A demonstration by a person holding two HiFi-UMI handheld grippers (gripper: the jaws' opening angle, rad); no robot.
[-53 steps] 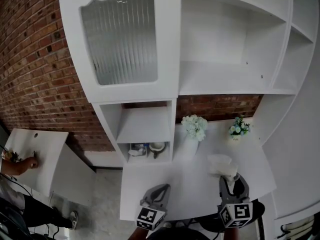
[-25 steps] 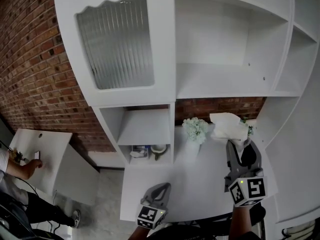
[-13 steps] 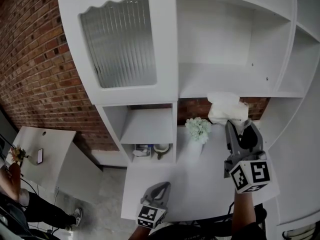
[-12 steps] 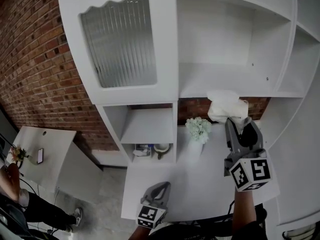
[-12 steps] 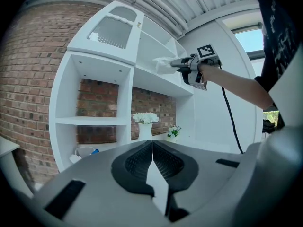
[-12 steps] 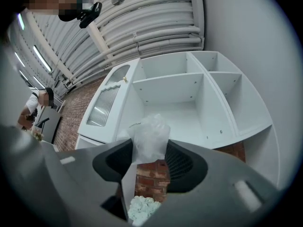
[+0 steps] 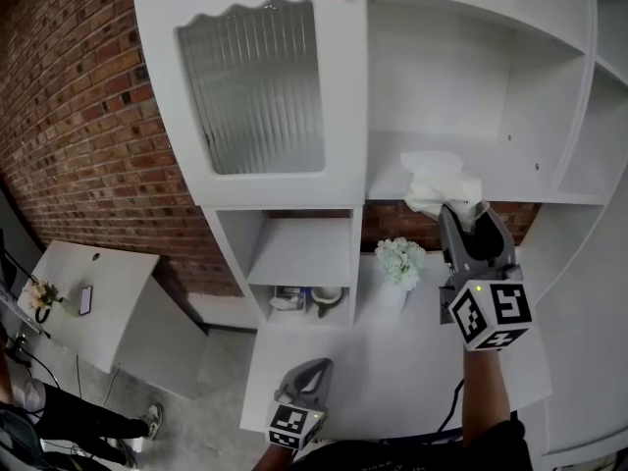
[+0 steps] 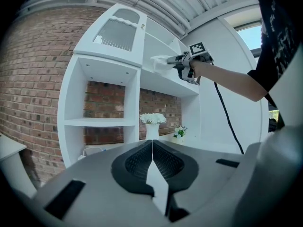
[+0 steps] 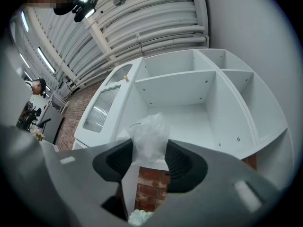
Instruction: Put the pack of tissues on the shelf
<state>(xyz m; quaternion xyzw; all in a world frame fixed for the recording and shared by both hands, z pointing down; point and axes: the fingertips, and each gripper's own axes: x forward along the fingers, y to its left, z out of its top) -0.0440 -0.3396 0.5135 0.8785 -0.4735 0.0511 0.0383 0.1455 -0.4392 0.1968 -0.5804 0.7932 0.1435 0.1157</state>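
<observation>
Standing against the brick wall [image 7: 78, 116] is a big white cupboard [image 7: 265, 194], and its wide open shelf [image 7: 520, 170] on the right is bare, so there is lots of room. Below it is the white desk [image 7: 392, 371]. The right tongs [image 7: 463, 212] are lifted high and tipped up a little, I think because the shelf sits well above the desk. Their two sides are partly apart and squeeze the pack of tissues [image 7: 432, 177] by its near end, so the far end can go in first. The pack is at the front edge of the shelf; I cannot tell if it touches the board yet. The left tongs [image 7: 312, 373] hang low over the desk, pressed together with nothing in them, since one hand seems enough. A small vase of white flowers [image 7: 402, 263] stands on the desk, lower down.
</observation>
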